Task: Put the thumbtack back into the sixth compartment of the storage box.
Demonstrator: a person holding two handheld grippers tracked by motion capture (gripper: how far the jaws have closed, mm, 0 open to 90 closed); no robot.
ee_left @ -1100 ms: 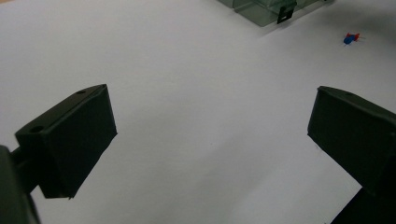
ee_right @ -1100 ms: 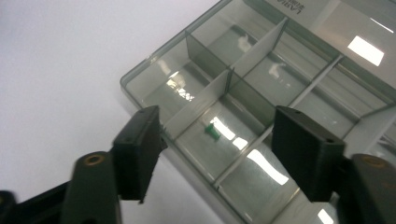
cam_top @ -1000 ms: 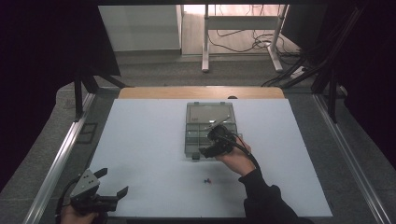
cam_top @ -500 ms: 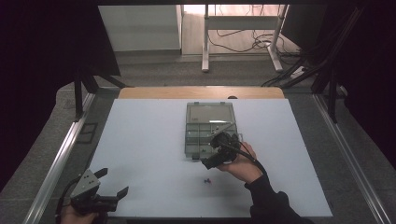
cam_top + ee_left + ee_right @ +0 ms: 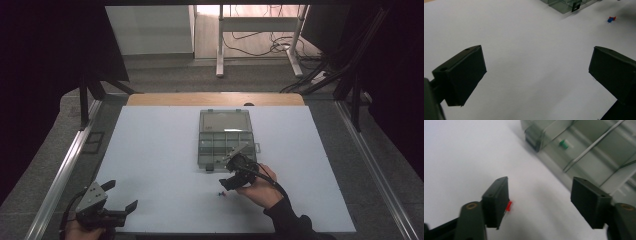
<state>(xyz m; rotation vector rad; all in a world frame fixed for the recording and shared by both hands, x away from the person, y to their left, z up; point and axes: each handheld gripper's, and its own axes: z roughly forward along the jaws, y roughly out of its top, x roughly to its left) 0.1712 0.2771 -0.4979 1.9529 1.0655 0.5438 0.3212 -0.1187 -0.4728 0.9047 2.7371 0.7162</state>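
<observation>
A clear grey compartment box [image 5: 224,141] lies mid-table with its lid open toward the far side. Just in front of it, small red and blue pins [image 5: 222,193] lie on the white table. My right gripper [image 5: 226,183] hovers over them, tilted down and open. In the right gripper view a red pin [image 5: 509,205] shows beside one jaw of my right gripper [image 5: 540,187], and a green pin [image 5: 563,143] sits in a compartment of the box [image 5: 584,152]. My left gripper [image 5: 120,196] rests open at the near left corner, its jaws [image 5: 537,57] wide with nothing between them.
The white table top [image 5: 150,150] spreads wide to the left of the box. In the left gripper view the box corner [image 5: 566,5] and the blue and red pins [image 5: 611,19] lie far ahead. Metal rails [image 5: 60,170] run along the table's sides.
My right gripper has drawn back from the box's front compartments toward the near side and now hangs over the loose pins. The left gripper has stayed put.
</observation>
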